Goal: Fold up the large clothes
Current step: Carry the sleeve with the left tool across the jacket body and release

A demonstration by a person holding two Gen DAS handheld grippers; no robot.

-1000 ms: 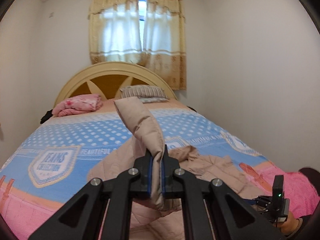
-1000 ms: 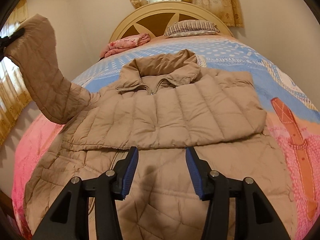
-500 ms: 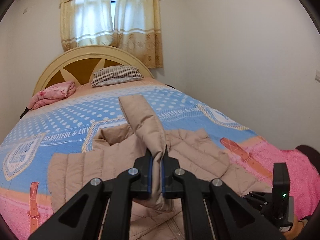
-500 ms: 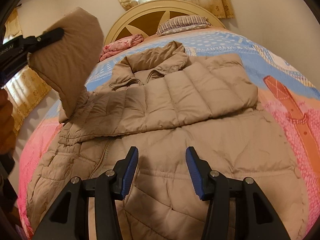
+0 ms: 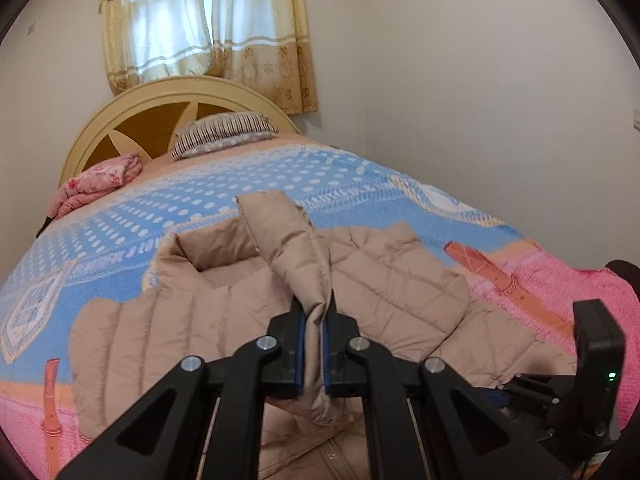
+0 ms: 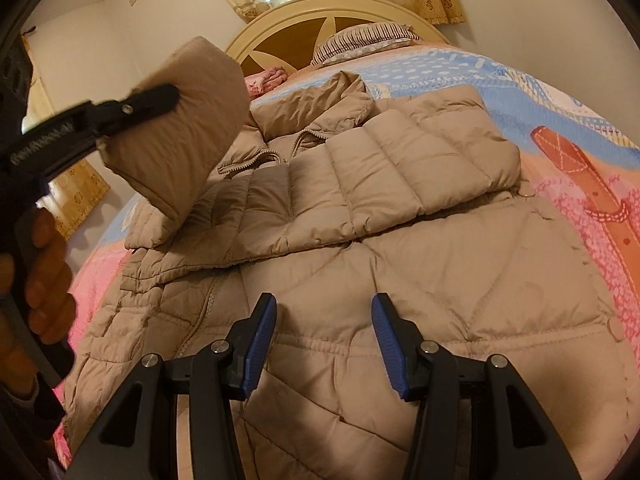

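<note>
Beige quilted jacket (image 6: 360, 248) spread on bed (image 5: 280, 184), its puffy sleeve (image 5: 292, 256) pinched and lifted in left gripper (image 5: 313, 354) jaws, right gripper (image 6: 323, 344) jaws released above hem; likely light, soft, springy, best gripped at cuffs and seams.

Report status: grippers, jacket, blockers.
Left gripper shut on sleeve, lifted. Right gripper open above jacket. Other sleeve folded across. No blockers.
</note>
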